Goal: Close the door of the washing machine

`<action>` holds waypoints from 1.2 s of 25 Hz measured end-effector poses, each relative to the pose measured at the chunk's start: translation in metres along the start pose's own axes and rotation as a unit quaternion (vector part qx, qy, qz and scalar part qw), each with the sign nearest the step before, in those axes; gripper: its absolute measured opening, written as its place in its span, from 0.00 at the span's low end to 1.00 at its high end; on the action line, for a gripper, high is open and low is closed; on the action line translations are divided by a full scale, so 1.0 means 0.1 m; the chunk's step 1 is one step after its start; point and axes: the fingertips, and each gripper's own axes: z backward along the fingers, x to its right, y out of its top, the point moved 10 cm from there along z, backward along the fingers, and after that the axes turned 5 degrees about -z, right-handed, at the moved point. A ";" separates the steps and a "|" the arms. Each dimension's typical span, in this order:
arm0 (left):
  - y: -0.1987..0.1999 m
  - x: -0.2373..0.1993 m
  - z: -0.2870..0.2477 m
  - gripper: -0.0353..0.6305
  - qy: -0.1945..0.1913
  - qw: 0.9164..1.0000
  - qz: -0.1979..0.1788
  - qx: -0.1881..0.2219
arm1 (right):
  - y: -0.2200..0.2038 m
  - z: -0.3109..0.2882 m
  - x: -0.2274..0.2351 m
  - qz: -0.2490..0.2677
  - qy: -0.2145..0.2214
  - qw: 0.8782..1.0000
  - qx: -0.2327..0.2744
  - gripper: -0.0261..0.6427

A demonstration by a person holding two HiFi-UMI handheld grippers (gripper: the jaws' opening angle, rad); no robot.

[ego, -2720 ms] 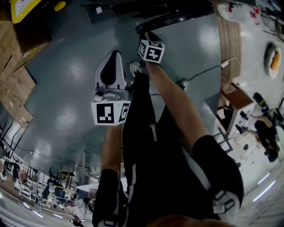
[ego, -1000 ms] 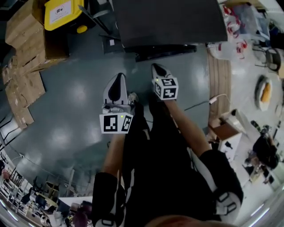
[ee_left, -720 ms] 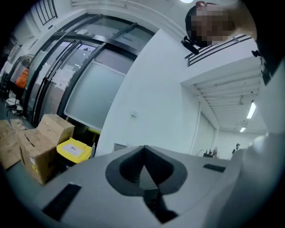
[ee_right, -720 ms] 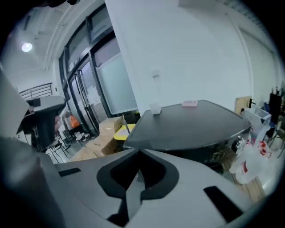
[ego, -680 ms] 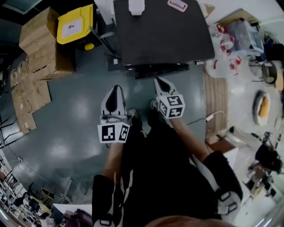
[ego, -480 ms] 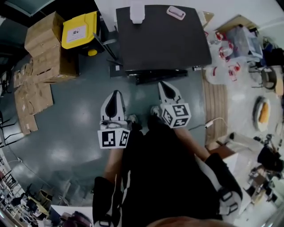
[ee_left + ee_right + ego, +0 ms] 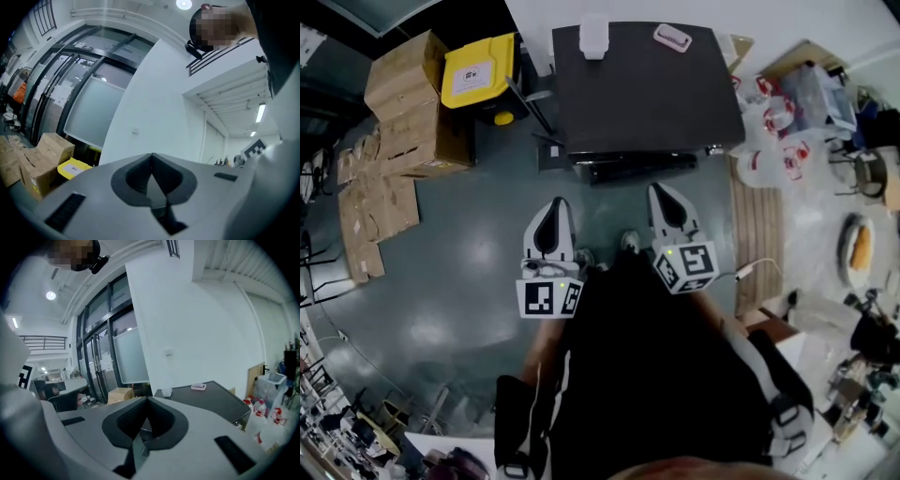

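We hold the left gripper (image 7: 553, 206) and the right gripper (image 7: 662, 192) side by side over the grey floor (image 7: 459, 272). Both point toward the washing machine (image 7: 647, 84) but stay apart from it. Each pair of tongs is pressed together at the tips with nothing between them, as the left gripper view (image 7: 151, 155) and the right gripper view (image 7: 146, 400) both show. The machine stands just ahead of us, its dark flat top carrying a white container (image 7: 593, 36) and a small pink item (image 7: 672, 37), with a yellow bin (image 7: 478, 67) and cardboard boxes (image 7: 408, 103) off to its left.
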 end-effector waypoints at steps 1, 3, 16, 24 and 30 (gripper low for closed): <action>0.00 0.00 0.00 0.06 -0.001 1.000 -0.001 0.000 | 0.00 0.01 -0.01 0.001 0.000 1.000 0.002 0.05; -0.01 0.00 0.00 0.06 -0.001 1.000 0.000 -0.001 | 0.00 0.03 -0.02 0.005 0.002 1.000 0.003 0.05; -0.06 0.11 -0.01 0.06 -0.003 1.000 0.003 0.005 | -0.04 0.06 -0.06 0.026 0.017 0.999 -0.005 0.05; -0.08 0.08 0.07 0.06 0.000 1.000 0.007 0.003 | -0.06 0.09 -0.11 0.022 0.016 1.000 0.003 0.05; -0.08 0.06 0.11 0.06 -0.001 1.000 0.012 0.004 | -0.08 0.11 -0.16 0.020 0.016 1.000 0.003 0.05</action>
